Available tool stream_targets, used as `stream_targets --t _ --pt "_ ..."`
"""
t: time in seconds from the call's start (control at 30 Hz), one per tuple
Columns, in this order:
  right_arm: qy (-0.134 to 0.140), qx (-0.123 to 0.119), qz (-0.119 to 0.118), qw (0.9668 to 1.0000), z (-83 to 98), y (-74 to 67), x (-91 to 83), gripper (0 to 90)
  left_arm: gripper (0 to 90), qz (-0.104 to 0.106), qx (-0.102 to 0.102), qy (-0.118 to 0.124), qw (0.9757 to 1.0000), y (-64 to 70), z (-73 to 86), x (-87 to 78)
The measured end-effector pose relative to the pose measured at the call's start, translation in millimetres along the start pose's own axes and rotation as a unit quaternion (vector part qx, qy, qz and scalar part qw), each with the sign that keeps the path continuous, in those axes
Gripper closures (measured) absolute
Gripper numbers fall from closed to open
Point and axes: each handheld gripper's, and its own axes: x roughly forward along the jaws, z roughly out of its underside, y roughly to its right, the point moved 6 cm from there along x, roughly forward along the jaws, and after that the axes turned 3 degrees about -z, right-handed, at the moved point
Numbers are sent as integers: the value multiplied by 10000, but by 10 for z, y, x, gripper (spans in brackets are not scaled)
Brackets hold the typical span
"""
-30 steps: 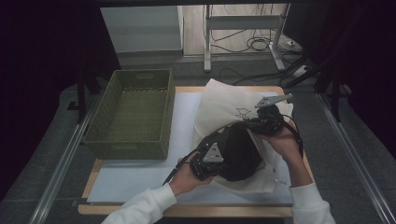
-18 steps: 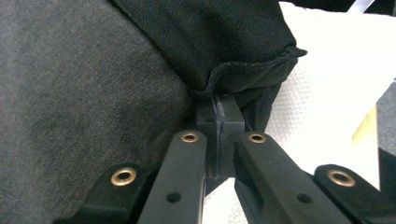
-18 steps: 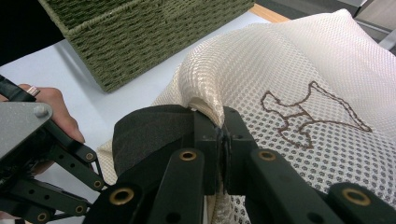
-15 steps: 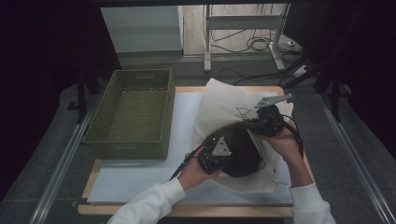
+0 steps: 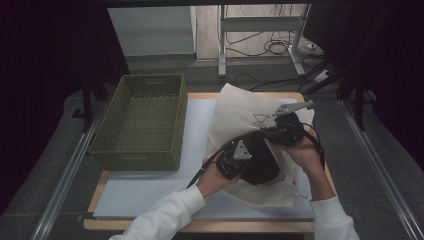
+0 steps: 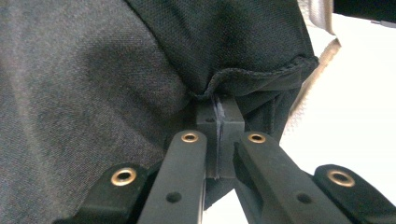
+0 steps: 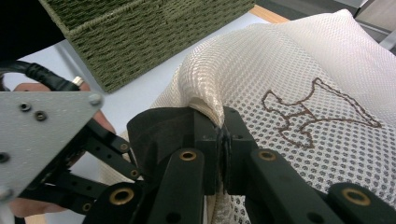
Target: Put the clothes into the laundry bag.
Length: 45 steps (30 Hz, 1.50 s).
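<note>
A cream mesh laundry bag (image 5: 250, 117) with a brown outline stitched on it lies on the right half of the white sheet (image 5: 150, 190) that covers the wooden table (image 5: 200, 226). Its long axis runs from the table's far edge toward the near edge. At its near end the opening faces the person, and a dark grey knit garment (image 5: 260, 162) bulges out of it.

The left gripper (image 5: 240, 157) sits at the near left of that bundle. In the left gripper view its jaws are pressed together on a hemmed edge of the dark garment (image 6: 252, 79).

The right gripper (image 5: 280, 131) sits just beyond the bundle, at the bag's right side. In the right gripper view its jaws are pinched on a raised fold of the cream mesh (image 7: 205, 100) at the bag's rim.

A green woven rectangular basket (image 5: 142, 120) stands at the table's far left corner, just beside the bag.
</note>
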Motion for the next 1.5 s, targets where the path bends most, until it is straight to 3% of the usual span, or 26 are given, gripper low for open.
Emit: stream_targets --t 0.23,0.47,0.8,0.97,1.03,1.1,1.17,1.23,1.33,1.5 --pt "8 20 0 10000 2 10 -5 873 900 -148 11 -34 9999 -45 -23 46" --pt "6 33 17 10000 4 13 0 873 900 -298 -134 -111 9994 -126 4 197" --pt "11 36 11 10000 6 25 -2 873 900 -392 -309 23 9987 -206 -38 307" --pt "37 54 4 10000 9 37 -14 873 900 -108 -396 92 9991 -153 -9 266" --pt "43 81 -6 10000 14 47 -14 873 900 157 -448 197 9987 -81 12 207" --pt "37 94 -4 9999 20 61 -11 873 900 321 -347 267 9985 5 21 142" --pt "35 99 0 9999 23 67 -9 873 900 499 -119 351 9981 109 3 74" --pt "39 108 1 9999 20 65 -8 873 900 662 -64 468 9967 212 -39 37" --pt "39 111 -2 9999 20 68 -6 873 900 630 176 477 9967 310 -89 44" --pt "31 104 -3 9999 23 63 -8 873 900 525 120 440 9976 303 -135 164"
